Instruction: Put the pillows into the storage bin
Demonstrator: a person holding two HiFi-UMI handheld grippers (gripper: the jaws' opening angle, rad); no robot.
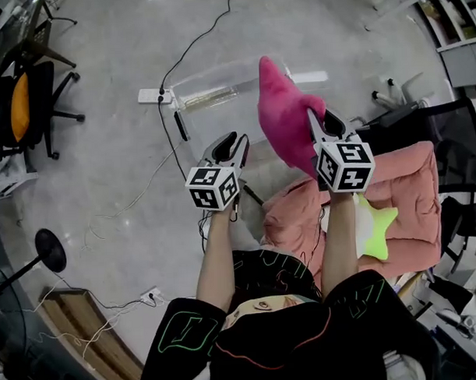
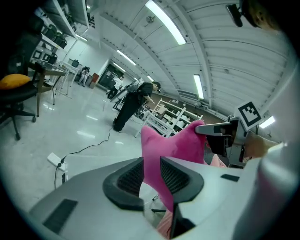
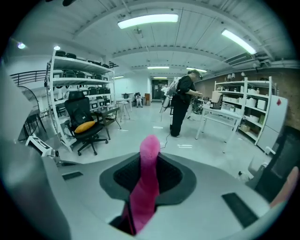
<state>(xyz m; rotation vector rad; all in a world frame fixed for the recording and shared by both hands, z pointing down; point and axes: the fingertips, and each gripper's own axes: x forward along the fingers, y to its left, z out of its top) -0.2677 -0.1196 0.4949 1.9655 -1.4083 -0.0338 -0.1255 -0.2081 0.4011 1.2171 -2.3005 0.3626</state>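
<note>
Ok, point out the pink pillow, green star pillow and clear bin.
pink pillow (image 1: 282, 106), head view, its upper lobe.
green star pillow (image 1: 376, 233), head view, its centre.
clear bin (image 1: 219, 92), head view, near wall.

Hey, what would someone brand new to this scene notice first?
The hot pink pillow stands out first, held up at the centre of the head view by the right gripper, whose jaws are clamped on one of its edges. Next comes the neon yellow-green star pillow, lying on a pale pink cushion at lower right beside the person.
</note>
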